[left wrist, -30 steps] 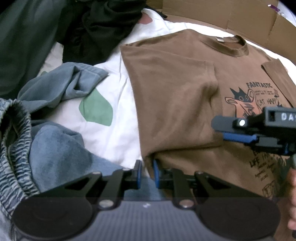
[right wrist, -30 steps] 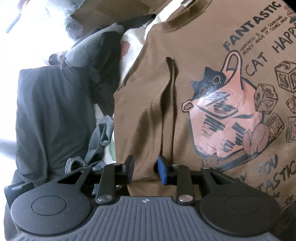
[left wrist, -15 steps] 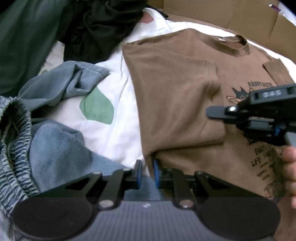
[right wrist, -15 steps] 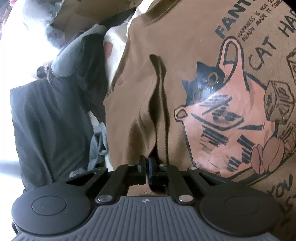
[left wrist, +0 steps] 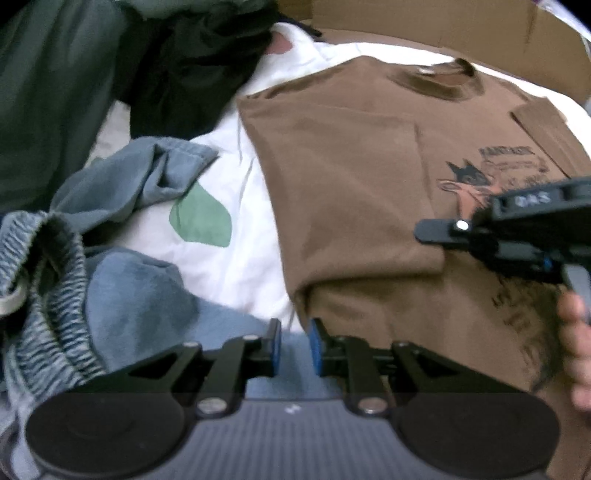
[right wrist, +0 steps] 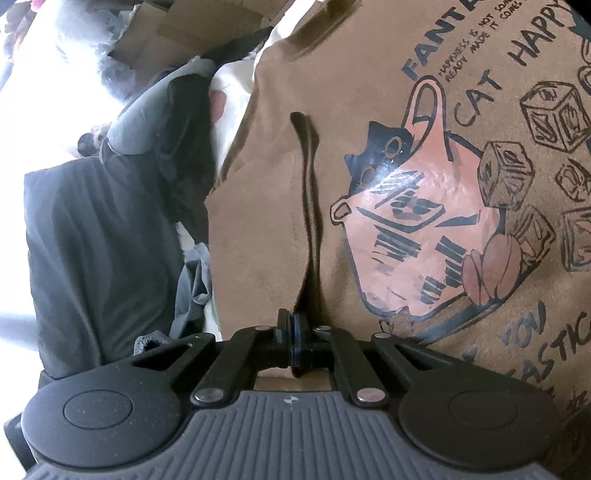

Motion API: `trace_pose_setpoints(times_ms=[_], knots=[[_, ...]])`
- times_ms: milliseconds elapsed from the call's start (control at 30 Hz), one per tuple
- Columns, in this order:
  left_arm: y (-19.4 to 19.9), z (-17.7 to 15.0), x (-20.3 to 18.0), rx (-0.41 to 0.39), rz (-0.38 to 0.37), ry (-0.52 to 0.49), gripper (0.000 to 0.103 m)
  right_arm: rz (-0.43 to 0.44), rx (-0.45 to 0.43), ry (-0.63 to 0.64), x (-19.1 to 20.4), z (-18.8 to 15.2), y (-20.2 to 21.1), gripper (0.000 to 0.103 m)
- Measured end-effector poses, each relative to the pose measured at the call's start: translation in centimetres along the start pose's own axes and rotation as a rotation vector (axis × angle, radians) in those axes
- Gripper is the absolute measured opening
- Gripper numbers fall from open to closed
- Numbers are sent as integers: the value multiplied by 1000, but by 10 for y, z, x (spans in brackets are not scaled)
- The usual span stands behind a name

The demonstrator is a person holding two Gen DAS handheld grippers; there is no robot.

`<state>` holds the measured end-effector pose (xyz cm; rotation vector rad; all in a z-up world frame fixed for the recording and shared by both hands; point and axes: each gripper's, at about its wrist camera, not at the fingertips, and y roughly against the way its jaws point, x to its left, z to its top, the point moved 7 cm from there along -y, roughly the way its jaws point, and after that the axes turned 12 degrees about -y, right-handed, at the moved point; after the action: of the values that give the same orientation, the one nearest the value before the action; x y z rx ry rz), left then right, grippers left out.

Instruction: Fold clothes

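Observation:
A brown t-shirt with a cat print lies face up on a white sheet, its left sleeve folded in over the chest. In the right wrist view my right gripper is shut on a raised ridge of the brown t-shirt beside the print. The same right gripper reaches in from the right in the left wrist view, a hand behind it. My left gripper hangs over the shirt's lower left edge. Its jaws are opening by a narrow gap, with only sheet and blue cloth showing between them.
Blue-grey garments are heaped at the lower left beside the shirt. Dark green and black clothes are piled at the upper left. A cardboard wall runs along the far side. The sheet carries a green patch.
My right gripper's jaws have shut on a fold of the brown shirt and pulled it into a ridge. The left gripper's jaws stand slightly wider than before.

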<state>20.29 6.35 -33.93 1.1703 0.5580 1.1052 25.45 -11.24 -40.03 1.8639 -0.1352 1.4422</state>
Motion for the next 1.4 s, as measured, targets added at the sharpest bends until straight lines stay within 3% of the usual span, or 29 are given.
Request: trace_pose_setpoints(times_ms=[200, 300, 433, 467, 600, 667, 867, 1033, 1167, 1233, 1400], knots=[[27, 28, 1, -83, -4, 2, 19, -44, 13, 23, -4, 1, 9, 2], [18, 45, -3, -104, 9, 27, 20, -80, 16, 50, -4, 0, 25, 6], [-2, 58, -13, -112, 22, 61, 20, -111, -3, 109, 0, 5, 57, 36], [-6, 61, -16, -116, 30, 64, 20, -124, -9, 136, 2, 7, 66, 38], [-17, 71, -27, -132, 65, 61, 20, -225, -17, 265, 6, 18, 107, 38], [-23, 71, -32, -120, 56, 73, 20, -258, -29, 308, 7, 26, 131, 45], [-32, 64, -58, -23, 48, 25, 20, -389, 1, 437, 15, 50, 194, 45], [-6, 55, -66, -36, -46, 40, 21, -406, 15, 498, 47, 75, 245, 48], [27, 54, -66, -72, -48, 19, 30, -448, -6, 520, 58, 85, 284, 48], [45, 55, -64, -91, -48, 19, 33, -416, -38, 463, 64, 87, 309, 48], [93, 66, -59, -157, -36, -25, 55, -335, -80, 438, 89, 70, 356, 49]])
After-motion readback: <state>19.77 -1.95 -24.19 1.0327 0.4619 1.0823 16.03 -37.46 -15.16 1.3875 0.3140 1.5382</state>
